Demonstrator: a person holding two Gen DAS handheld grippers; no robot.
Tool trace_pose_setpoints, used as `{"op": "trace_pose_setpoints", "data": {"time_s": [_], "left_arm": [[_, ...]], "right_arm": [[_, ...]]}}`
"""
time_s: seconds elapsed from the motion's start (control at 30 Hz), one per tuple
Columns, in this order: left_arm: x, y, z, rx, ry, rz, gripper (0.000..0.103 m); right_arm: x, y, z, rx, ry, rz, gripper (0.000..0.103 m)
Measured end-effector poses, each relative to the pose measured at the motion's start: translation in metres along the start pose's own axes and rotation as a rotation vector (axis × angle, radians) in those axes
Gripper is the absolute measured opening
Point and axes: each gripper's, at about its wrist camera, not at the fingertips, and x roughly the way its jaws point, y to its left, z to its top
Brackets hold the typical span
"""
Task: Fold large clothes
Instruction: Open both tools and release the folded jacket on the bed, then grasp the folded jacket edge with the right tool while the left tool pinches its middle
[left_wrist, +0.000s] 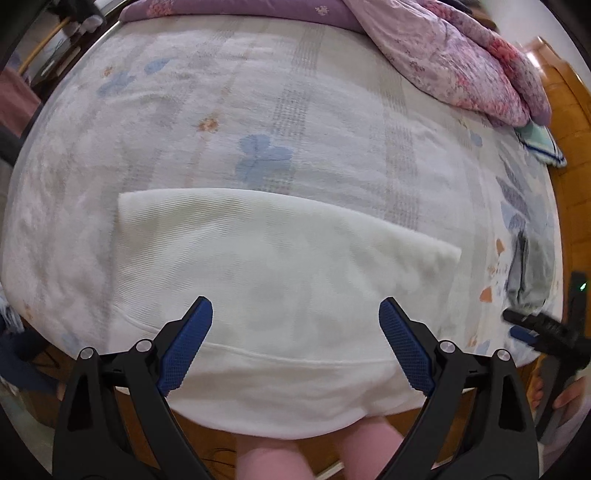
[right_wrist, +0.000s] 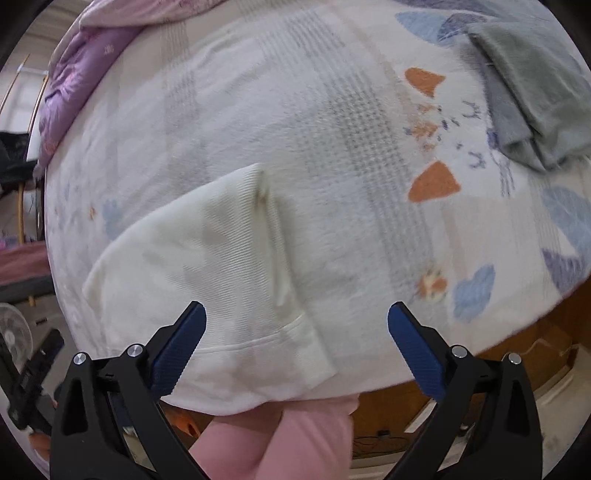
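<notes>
A white ribbed garment (left_wrist: 266, 280) lies folded flat on the bed, its hem hanging over the near edge. In the right wrist view the same garment (right_wrist: 221, 273) shows a raised crease near its right side. My left gripper (left_wrist: 295, 314) hovers open above the garment's near part, nothing between its blue pads. My right gripper (right_wrist: 295, 317) is open too, over the garment's right hem corner. The right gripper (left_wrist: 532, 328) also shows at the right edge of the left wrist view.
A patterned sheet covers the bed (left_wrist: 258, 110). A purple floral quilt (left_wrist: 461, 55) is piled at the far right. A folded grey garment (right_wrist: 528, 96) lies at the bed's right side. The person's pink-clad legs (right_wrist: 280, 435) stand against the near edge. Wooden floor (right_wrist: 498, 369) lies below.
</notes>
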Motion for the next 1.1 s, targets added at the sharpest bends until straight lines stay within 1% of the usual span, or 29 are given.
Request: {"op": "trace_pose_setpoints", "data": {"time_s": [0.03, 0.13, 0.2, 0.23, 0.33, 0.4, 0.47, 0.53, 0.6, 0.63, 0.7, 0.77, 0.8, 0.83, 0.87, 0.93, 0.97, 1.0, 1.03, 1.07, 1.1], "left_arm": [[0.005, -0.006, 0.001, -0.019, 0.0, -0.005, 0.092], [0.017, -0.019, 0.001, -0.029, -0.011, -0.011, 0.092], [0.028, -0.028, -0.001, -0.014, -0.002, 0.01, 0.092], [0.032, -0.03, -0.003, -0.009, 0.002, 0.015, 0.092], [0.047, -0.036, -0.01, 0.003, 0.005, 0.006, 0.092], [0.057, -0.038, -0.014, 0.008, 0.028, 0.014, 0.092], [0.07, -0.036, -0.018, 0.005, 0.064, 0.024, 0.092], [0.079, -0.034, -0.02, 0.005, 0.096, 0.036, 0.092], [0.087, -0.03, -0.02, 0.002, 0.131, 0.051, 0.092], [0.089, -0.028, -0.02, 0.0, 0.144, 0.051, 0.092], [0.089, -0.024, -0.021, -0.001, 0.148, 0.045, 0.092], [0.089, -0.022, -0.021, 0.003, 0.156, 0.034, 0.092], [0.089, -0.021, -0.021, 0.006, 0.163, 0.032, 0.092], [0.091, -0.02, -0.021, 0.011, 0.174, 0.039, 0.092], [0.092, -0.02, -0.02, 0.013, 0.181, 0.042, 0.092], [0.094, -0.018, -0.02, 0.009, 0.19, 0.043, 0.092], [0.095, -0.017, -0.02, 0.004, 0.193, 0.044, 0.092], [0.095, -0.015, -0.02, -0.004, 0.194, 0.044, 0.092], [0.095, -0.013, -0.02, -0.018, 0.193, 0.036, 0.092], [0.095, -0.011, -0.02, -0.026, 0.195, 0.029, 0.092], [0.096, -0.009, -0.02, -0.036, 0.198, 0.022, 0.092]], "right_arm": [[0.007, -0.007, 0.006, -0.016, 0.019, 0.003, 0.095], [0.027, -0.025, 0.018, -0.068, 0.055, 0.03, 0.095], [0.041, -0.036, 0.022, -0.086, 0.079, 0.024, 0.095], [0.049, -0.042, 0.023, -0.091, 0.089, 0.034, 0.095], [0.066, -0.056, 0.026, -0.102, 0.08, 0.079, 0.095], [0.079, -0.063, 0.026, -0.091, 0.092, 0.102, 0.095], [0.093, -0.069, 0.024, -0.066, 0.112, 0.177, 0.095], [0.102, -0.07, 0.023, -0.055, 0.118, 0.195, 0.096], [0.106, -0.066, 0.023, -0.055, 0.106, 0.241, 0.096], [0.107, -0.063, 0.022, -0.056, 0.108, 0.298, 0.096], [0.108, -0.056, 0.022, -0.042, 0.146, 0.407, 0.095], [0.108, -0.049, 0.021, -0.038, 0.163, 0.506, 0.095], [0.109, -0.042, 0.02, -0.069, 0.155, 0.495, 0.095], [0.113, -0.038, 0.021, -0.079, 0.156, 0.463, 0.096], [0.125, -0.033, 0.021, -0.092, 0.186, 0.448, 0.096], [0.134, -0.032, 0.023, -0.063, 0.194, 0.464, 0.097], [0.136, -0.034, 0.026, -0.039, 0.197, 0.494, 0.097], [0.136, -0.036, 0.028, -0.02, 0.207, 0.549, 0.096], [0.14, -0.035, 0.025, 0.014, 0.262, 0.679, 0.095], [0.146, -0.032, 0.024, 0.026, 0.312, 0.742, 0.095], [0.15, -0.025, 0.021, -0.013, 0.334, 0.72, 0.094]]}}
